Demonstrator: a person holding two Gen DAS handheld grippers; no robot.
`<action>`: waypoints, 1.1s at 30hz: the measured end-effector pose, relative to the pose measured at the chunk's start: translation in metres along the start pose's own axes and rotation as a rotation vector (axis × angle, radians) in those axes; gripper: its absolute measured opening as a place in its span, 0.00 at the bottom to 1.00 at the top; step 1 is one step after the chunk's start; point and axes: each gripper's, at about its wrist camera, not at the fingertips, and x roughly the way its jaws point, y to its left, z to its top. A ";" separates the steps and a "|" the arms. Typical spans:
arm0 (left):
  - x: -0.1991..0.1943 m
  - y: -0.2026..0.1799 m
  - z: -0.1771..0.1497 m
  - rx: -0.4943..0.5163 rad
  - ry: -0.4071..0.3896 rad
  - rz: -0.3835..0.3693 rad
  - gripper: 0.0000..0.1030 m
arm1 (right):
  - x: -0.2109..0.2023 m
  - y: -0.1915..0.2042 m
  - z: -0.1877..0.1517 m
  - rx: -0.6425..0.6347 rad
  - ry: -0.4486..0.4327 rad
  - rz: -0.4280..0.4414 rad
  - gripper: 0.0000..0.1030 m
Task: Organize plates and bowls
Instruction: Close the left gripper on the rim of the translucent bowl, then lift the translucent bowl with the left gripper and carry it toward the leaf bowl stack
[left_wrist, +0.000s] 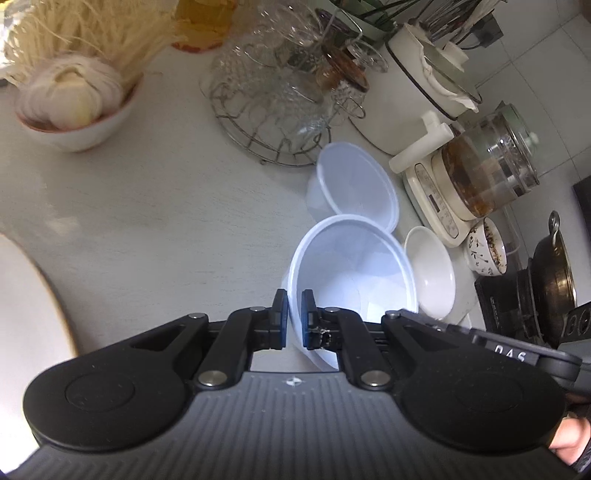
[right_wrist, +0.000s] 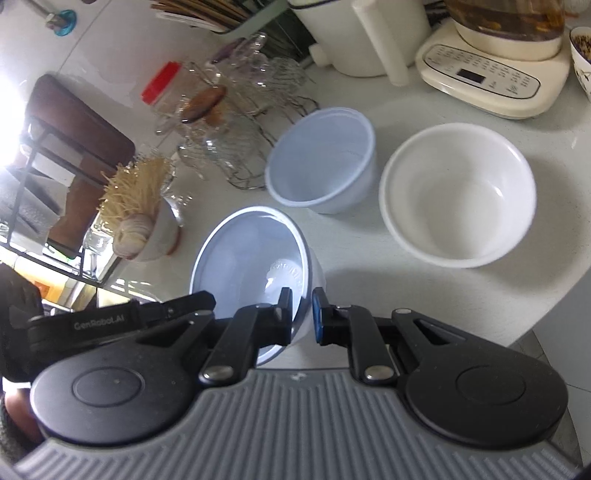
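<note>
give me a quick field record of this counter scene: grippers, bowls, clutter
left gripper: shut on the rim of the translucent plastic bowl
right gripper: shut on the opposite rim of the same bowl, which is tilted
second plastic bowl: upright on the countertop, beyond the held one
white ceramic bowl: empty, upright, beside the second plastic bowl
wire rack of glassware: behind the bowls
bowl of garlic: far side of the counter

White countertop (left_wrist: 129, 206) (tiled wall (left_wrist: 546, 92) behind)

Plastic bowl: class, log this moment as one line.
left gripper: shut on plastic bowl | right gripper: shut on plastic bowl | bowl: tilted
</note>
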 end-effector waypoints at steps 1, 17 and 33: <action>-0.005 0.004 0.000 0.001 -0.001 0.001 0.08 | 0.000 0.005 -0.003 0.005 -0.006 0.000 0.13; -0.044 0.052 -0.009 0.025 0.017 0.022 0.08 | 0.021 0.064 -0.044 -0.033 -0.026 -0.052 0.14; -0.020 0.049 -0.016 0.139 0.056 0.052 0.09 | 0.036 0.066 -0.067 -0.047 -0.096 -0.154 0.16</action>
